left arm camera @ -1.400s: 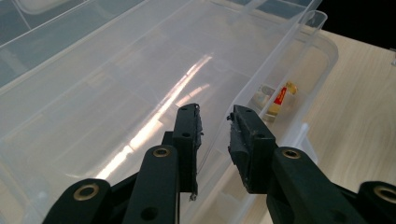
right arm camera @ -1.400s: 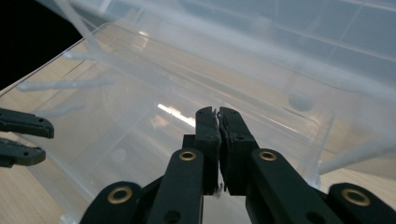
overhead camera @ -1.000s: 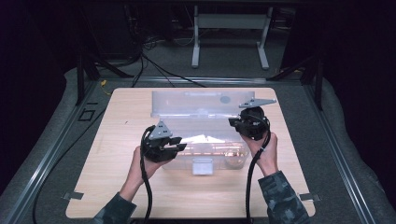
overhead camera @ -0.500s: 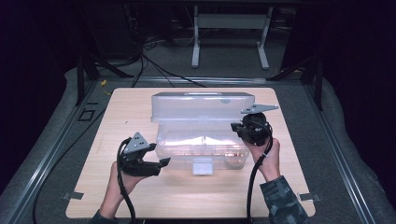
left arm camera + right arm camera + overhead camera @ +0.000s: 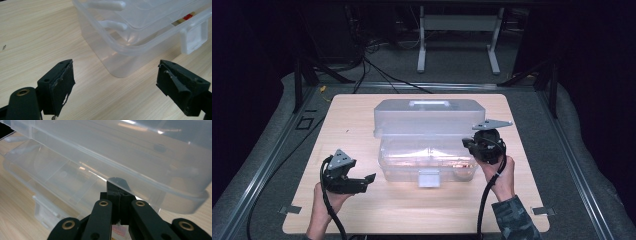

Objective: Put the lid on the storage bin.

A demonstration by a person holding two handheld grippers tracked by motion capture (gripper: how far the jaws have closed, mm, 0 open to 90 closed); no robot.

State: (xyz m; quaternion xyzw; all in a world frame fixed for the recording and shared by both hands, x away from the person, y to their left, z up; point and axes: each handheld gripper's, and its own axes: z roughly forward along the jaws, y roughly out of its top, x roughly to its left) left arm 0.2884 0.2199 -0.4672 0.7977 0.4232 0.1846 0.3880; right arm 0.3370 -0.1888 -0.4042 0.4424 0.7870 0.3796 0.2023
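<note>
Nearest, at about seven o'clock on the pale wooden table top [image 5: 362,210], the left gripper [image 5: 365,181] sits in the person's left hand [image 5: 326,202], pointing toward three o'clock. Its jaws have just been opening and now stand wide apart with only bare wood between them; in the left gripper view the pads frame the near corner of the box without touching it.

Just past it, at the table's centre, lies the clear rectangular plastic storage box [image 5: 427,160], its white front latch [image 5: 429,177] hanging at six o'clock. Its translucent hinged lid [image 5: 428,117] stands raised at the twelve o'clock side, so the opening looks largely done.

At the box's three o'clock end, the right gripper [image 5: 468,144] is held by the right hand [image 5: 501,172]; in the right gripper view its jaws are closed together, tips against the plastic at the lid's edge, though whether they pinch a rim I cannot tell.

By my reading, what remains is settling the lid fully back and dealing with the small reddish contents [image 5: 186,17] inside.
</note>
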